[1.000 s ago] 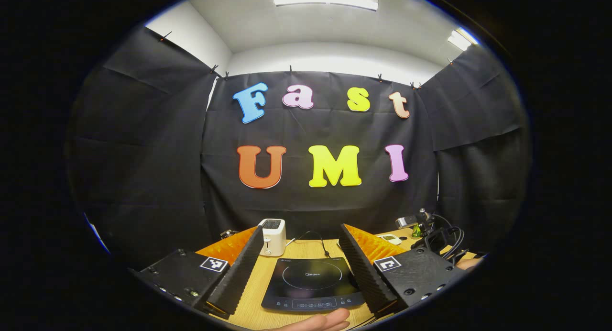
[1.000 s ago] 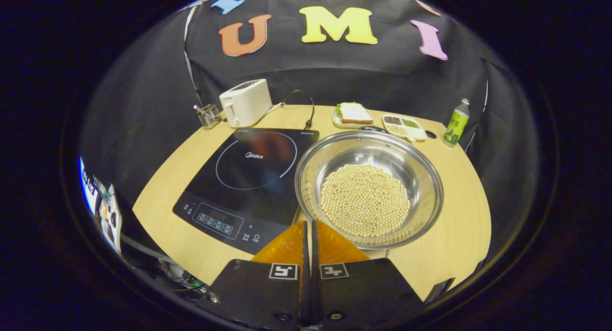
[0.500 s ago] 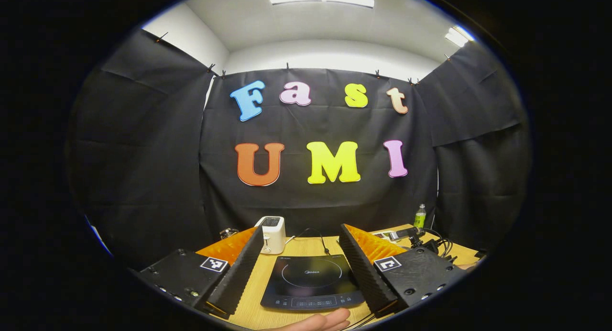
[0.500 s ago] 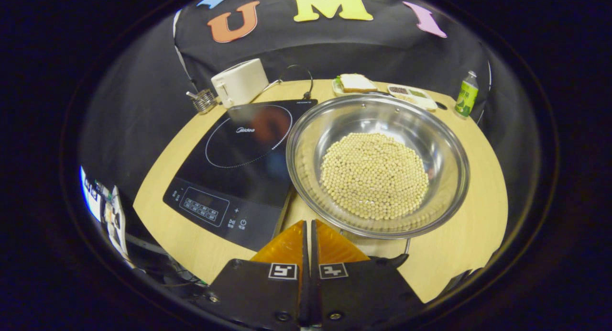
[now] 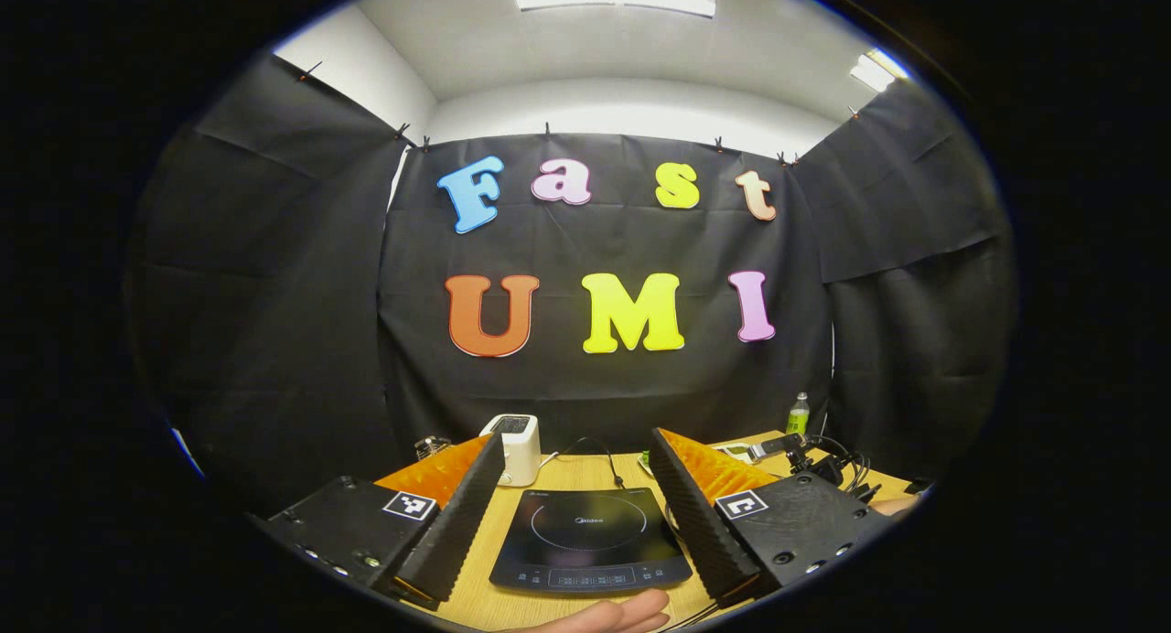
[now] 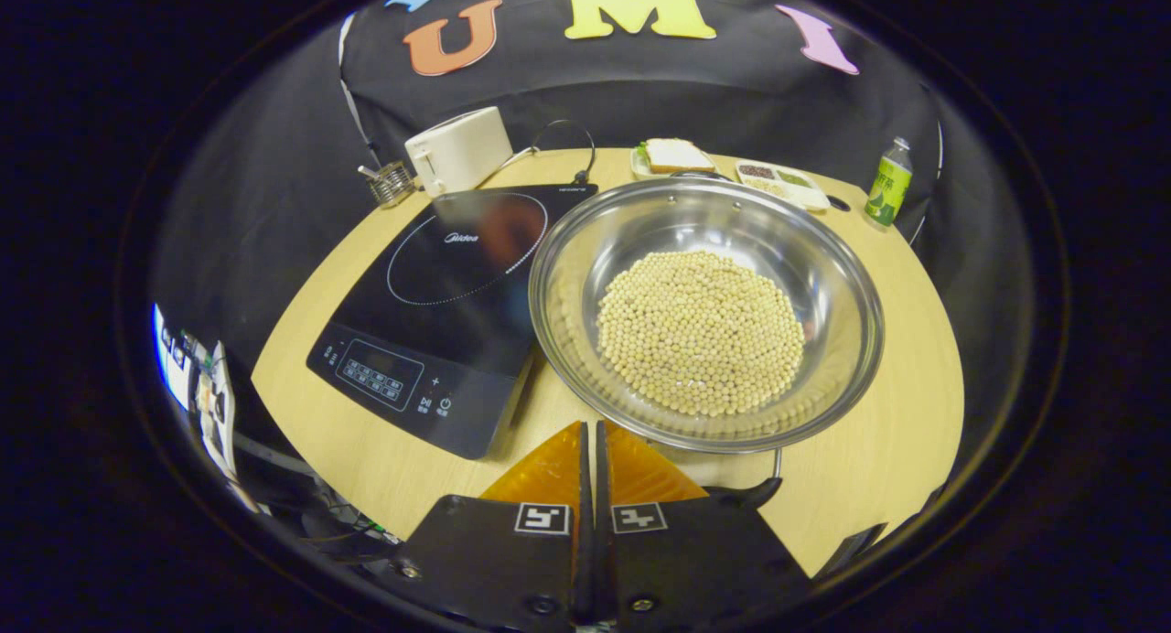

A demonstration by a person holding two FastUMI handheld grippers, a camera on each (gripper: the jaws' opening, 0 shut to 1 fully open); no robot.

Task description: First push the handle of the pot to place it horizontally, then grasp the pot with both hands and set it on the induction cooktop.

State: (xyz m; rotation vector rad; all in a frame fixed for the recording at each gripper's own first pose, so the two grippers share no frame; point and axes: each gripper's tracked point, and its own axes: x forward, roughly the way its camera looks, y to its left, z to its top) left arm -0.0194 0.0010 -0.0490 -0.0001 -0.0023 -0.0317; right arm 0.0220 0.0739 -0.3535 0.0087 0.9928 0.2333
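Since the earlier frame, we have brought the right gripper (image 6: 590, 441) closer to the pot (image 6: 704, 313), jaws together for pushing its handle (image 6: 764, 491). Pot sits mid-worktop (image 6: 915, 377), beside the induction cooktop (image 6: 439, 295). Left gripper (image 5: 572, 487) waits, jaws apart.

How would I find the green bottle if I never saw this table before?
Start at the big shiny pot full of pale beans in the middle of the wooden table. Look past it to the table's far right edge, near the black cloth wall. The bottle stands there upright, apart from the food trays, the only tall green thing.
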